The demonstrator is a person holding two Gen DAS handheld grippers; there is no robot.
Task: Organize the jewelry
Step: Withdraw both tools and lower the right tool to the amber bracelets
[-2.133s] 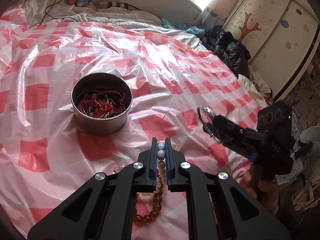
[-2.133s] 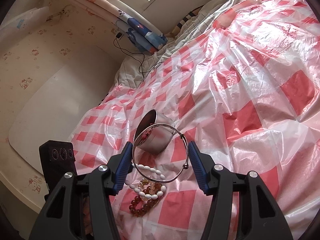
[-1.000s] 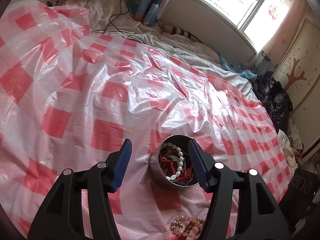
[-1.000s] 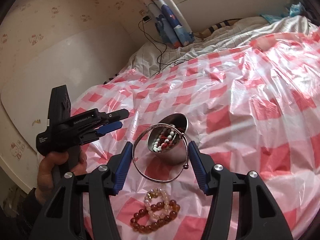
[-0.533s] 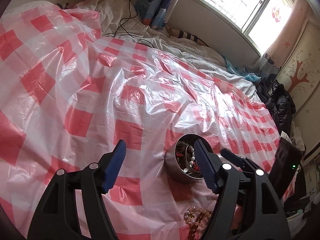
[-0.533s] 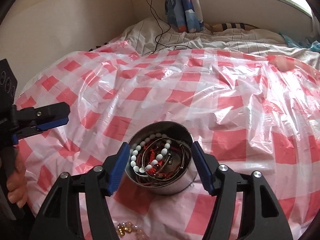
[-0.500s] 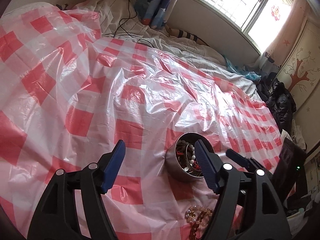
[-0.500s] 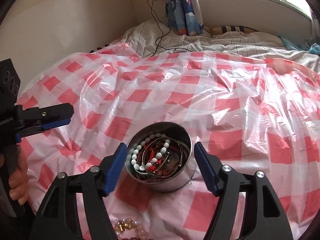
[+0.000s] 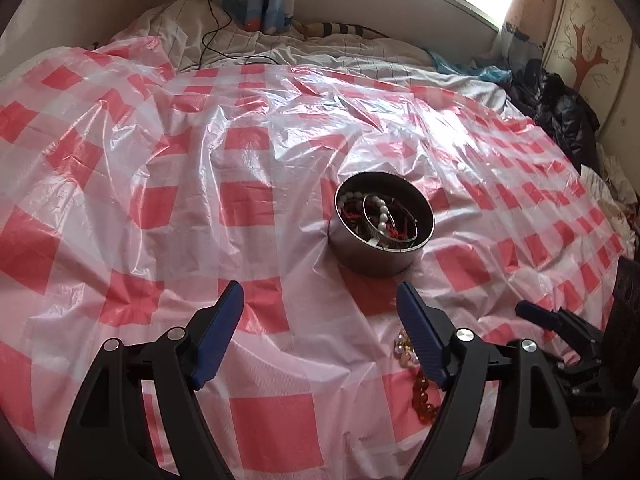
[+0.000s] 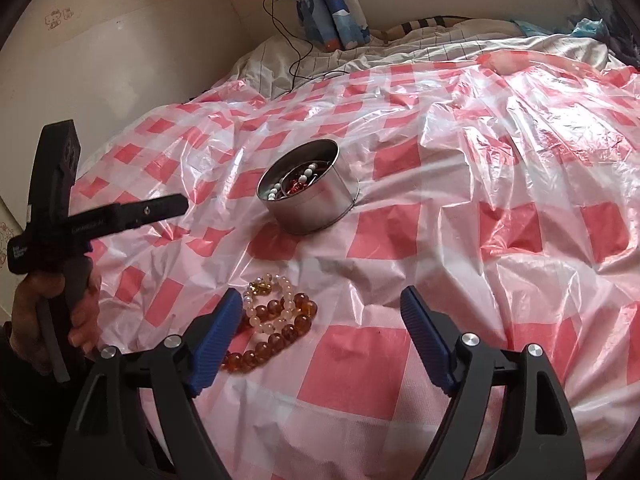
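A round metal tin [image 9: 380,254] stands on the red-checked plastic sheet [image 9: 160,208]; it also shows in the right wrist view [image 10: 316,208]. It holds a white bead bracelet [image 9: 382,216], a silver bangle [image 9: 400,236] and red cords. An amber bead bracelet [image 10: 276,330] and a pale bead bracelet [image 10: 266,304] lie on the sheet in front of the tin, just left of my right gripper [image 10: 322,338], which is open and empty. My left gripper [image 9: 320,332] is open and empty, a little short of the tin. Part of the beads [image 9: 422,392] shows behind its right finger.
The sheet covers a bed with rumpled white bedding [image 9: 240,46] and a black cable [image 10: 296,60] at the far end. A blue curtain [image 10: 332,12] hangs by the wall. Dark clothes [image 9: 564,112] and a cupboard [image 9: 588,40] stand at the right.
Both grippers have drawn back from the tin and opened wide. The white bead bracelet and the silver bangle now lie inside the tin.
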